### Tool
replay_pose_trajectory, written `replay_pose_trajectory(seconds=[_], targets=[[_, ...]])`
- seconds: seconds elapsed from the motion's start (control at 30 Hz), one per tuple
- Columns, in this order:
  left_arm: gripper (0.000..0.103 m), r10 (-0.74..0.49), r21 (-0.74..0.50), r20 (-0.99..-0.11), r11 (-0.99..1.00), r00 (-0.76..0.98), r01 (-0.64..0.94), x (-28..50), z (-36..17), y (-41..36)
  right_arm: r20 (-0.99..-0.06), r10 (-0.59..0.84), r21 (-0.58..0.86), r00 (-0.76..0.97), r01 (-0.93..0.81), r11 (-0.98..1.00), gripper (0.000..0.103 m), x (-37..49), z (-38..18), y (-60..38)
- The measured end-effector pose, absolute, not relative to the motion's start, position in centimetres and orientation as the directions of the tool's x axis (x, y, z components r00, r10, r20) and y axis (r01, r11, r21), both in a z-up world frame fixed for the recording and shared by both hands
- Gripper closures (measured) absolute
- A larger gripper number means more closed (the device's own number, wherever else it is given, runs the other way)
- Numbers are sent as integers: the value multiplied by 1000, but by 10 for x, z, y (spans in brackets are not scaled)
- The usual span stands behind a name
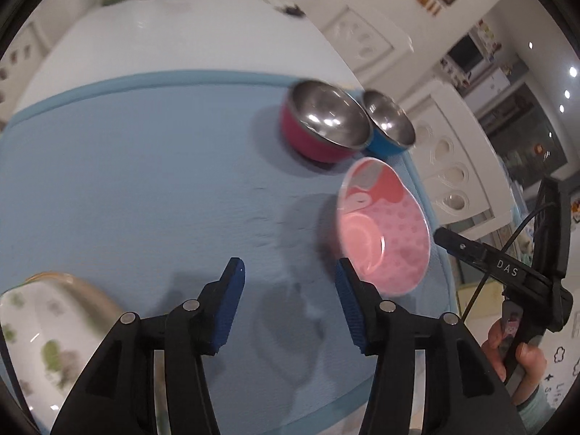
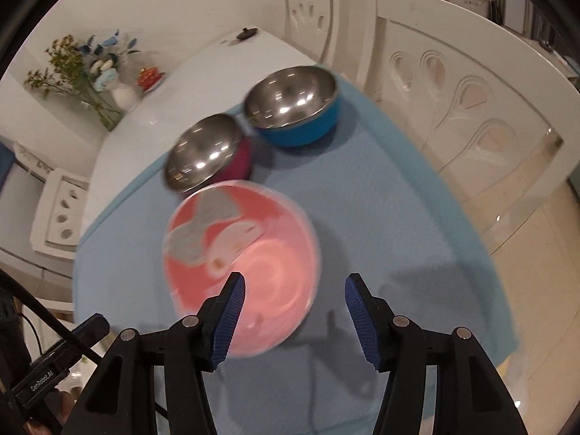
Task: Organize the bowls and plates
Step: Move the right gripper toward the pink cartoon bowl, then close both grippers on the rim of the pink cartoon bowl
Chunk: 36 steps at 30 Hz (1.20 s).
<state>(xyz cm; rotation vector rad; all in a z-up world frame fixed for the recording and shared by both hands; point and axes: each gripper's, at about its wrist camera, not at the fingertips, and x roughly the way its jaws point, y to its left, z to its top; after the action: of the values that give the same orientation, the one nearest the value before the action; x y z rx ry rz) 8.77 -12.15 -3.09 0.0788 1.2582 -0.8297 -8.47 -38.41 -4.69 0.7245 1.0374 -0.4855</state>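
A pink plate [image 1: 384,232] [image 2: 243,272] lies on the blue mat near its right edge. Behind it stand a steel bowl with a magenta outside [image 1: 322,119] [image 2: 206,152] and a steel bowl with a blue outside [image 1: 389,123] [image 2: 293,105], side by side and touching. A white plate with a floral print [image 1: 47,344] sits at the lower left of the left wrist view. My left gripper [image 1: 288,275] is open and empty, above the mat just left of the pink plate. My right gripper [image 2: 295,290] is open, above the pink plate's near right rim.
The blue mat [image 1: 145,181] [image 2: 398,199] covers a white table [image 1: 163,36]. White chairs [image 2: 453,72] stand along the table's right side. A vase of flowers [image 2: 94,69] and a small red object [image 2: 148,76] are at the table's far end.
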Motion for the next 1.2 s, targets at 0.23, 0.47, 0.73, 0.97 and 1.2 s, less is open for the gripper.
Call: replay_pose_trajectory(seconds=[0.23, 0.47, 0.73, 0.97, 1.2], targets=[[54, -445, -344, -895, 736, 34, 583, 86, -67, -188, -923, 48, 285, 381, 595, 752, 48, -67, -76, -415], [75, -427, -340, -903, 779, 48, 527, 89, -84, -199, -921, 124, 307, 370, 491, 815, 69, -48, -95, -413], [92, -462, -370, -885, 777, 63, 509, 73, -78, -193, -922, 136, 300, 363, 445, 844, 91, -50, -96, -396], [92, -467, -366, -879, 796, 102, 482, 53, -58, -161, -907, 136, 299, 398, 384, 873, 90, -61, -66, -372], [92, -446, -342, -878, 838, 172, 426, 32, -41, -112, -893, 197, 334, 405, 302, 893, 90, -61, -56, -332]])
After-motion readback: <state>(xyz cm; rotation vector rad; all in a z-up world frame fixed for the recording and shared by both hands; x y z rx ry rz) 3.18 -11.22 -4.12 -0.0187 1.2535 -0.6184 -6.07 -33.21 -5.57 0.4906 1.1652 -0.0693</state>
